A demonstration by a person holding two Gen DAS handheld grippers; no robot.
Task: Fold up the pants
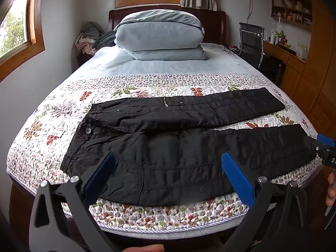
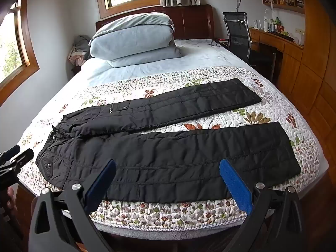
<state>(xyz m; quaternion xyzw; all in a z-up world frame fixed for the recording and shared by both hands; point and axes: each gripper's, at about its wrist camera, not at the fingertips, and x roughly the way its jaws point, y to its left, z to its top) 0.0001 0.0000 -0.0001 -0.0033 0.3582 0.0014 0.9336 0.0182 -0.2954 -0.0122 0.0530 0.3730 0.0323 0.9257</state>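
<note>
Black quilted pants (image 1: pixel 178 138) (image 2: pixel 168 147) lie flat across the foot of the bed, waist to the left, both legs stretched to the right with a strip of quilt between them. My left gripper (image 1: pixel 168 166) hovers open above the near leg's thigh, its blue pads wide apart with nothing between them. My right gripper (image 2: pixel 168 174) is open too, over the middle of the near leg. The right gripper's tip (image 1: pixel 324 147) shows by the near leg's cuff in the left wrist view. The left gripper's tip (image 2: pixel 14 157) shows beside the waistband in the right wrist view.
A floral quilt (image 1: pixel 147 88) covers the bed. Folded light blue bedding (image 1: pixel 159 35) is stacked at the headboard. A black office chair (image 1: pixel 251 40) and a wooden desk (image 1: pixel 283 52) stand to the right. A small white tag (image 1: pixel 57 131) lies left of the waistband. Clothes are piled at the back left.
</note>
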